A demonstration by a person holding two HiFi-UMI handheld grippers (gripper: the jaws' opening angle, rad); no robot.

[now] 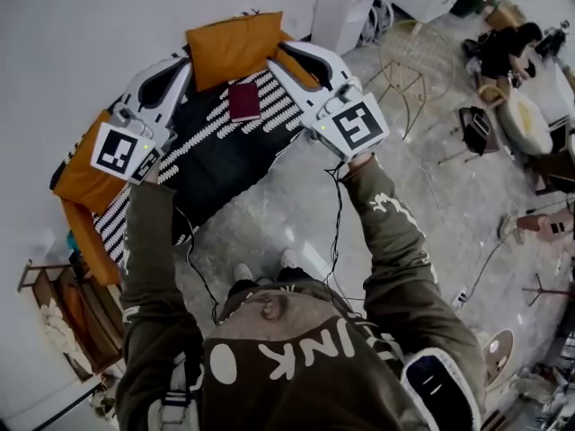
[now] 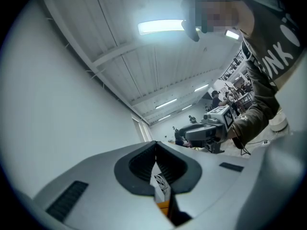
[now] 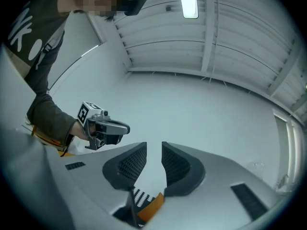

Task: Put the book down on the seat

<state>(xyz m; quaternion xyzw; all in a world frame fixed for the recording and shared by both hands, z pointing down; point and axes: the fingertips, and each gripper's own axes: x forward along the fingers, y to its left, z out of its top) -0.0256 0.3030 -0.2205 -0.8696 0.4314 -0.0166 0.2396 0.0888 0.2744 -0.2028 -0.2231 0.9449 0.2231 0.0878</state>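
Head view: the sofa seat [image 1: 207, 155], under a black-and-white patterned cover, fills the space ahead of you, with an orange cushion [image 1: 229, 48] at its back. Your left gripper [image 1: 180, 68] and right gripper [image 1: 286, 57] hang over the seat, one on each side of the book. Left gripper view: jaws pressed together, nothing in them. Right gripper view: jaws parted, gap empty. The dark red book [image 1: 243, 102] lies flat on the cover just in front of the cushion, between the grippers and touching neither. Its long axis runs away from you, toward the cushion. The right gripper's tips are nearer to it. Judgement: placement looks done. For any re-grip, come in with the right, from the book's right edge.
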